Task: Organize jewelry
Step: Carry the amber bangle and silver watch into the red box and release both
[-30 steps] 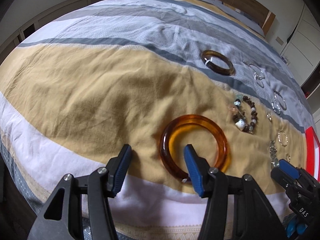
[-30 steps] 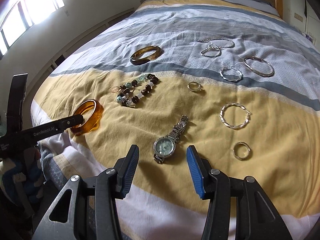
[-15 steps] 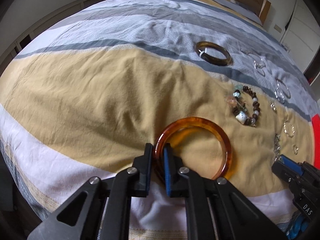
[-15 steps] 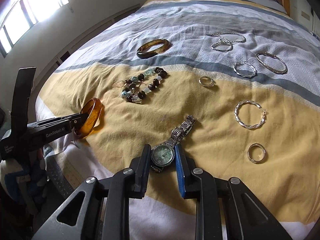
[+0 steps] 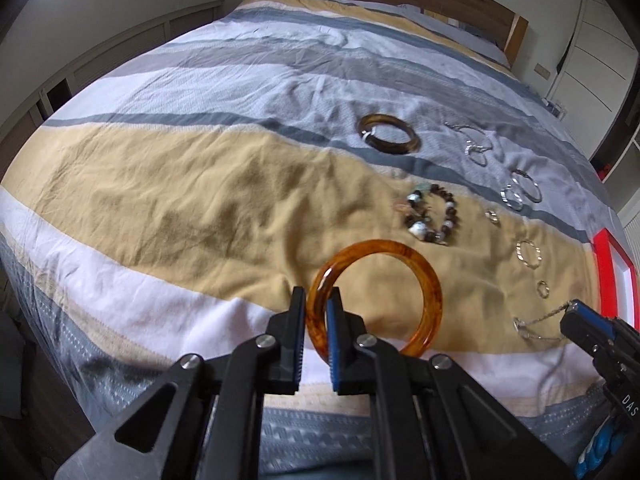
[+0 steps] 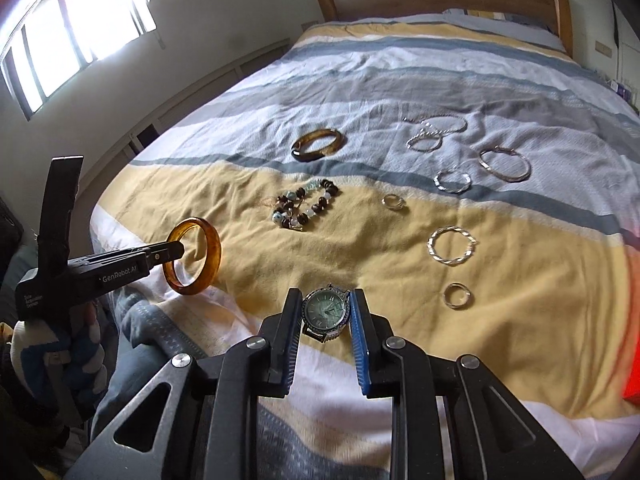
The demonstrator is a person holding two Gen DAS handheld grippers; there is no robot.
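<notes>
- The left gripper (image 5: pixel 316 332) is clamped on the rim of the amber bangle (image 5: pixel 400 280), which hangs clear of the striped bedspread (image 5: pixel 160 208).
- The right gripper (image 6: pixel 325 316) is clamped on the case of the wristwatch (image 6: pixel 326 310), with one pad on each side of the dial; the watch also appears clear of the cloth.
- Step in hand, as judged: both pieces are picked up and ready for transfer.
- The remaining jewelry lies on the bedspread: a dark bangle (image 6: pixel 318 144), a bead bracelet (image 6: pixel 304 206), and silver bracelets and rings to the right.
- A red-edged tray (image 5: pixel 612 268) shows at the right edge of the left wrist view; it is probably the destination.
- The next move calls for carrying both pieces level without loosening either grip, then opening each gripper only over its place.
</notes>
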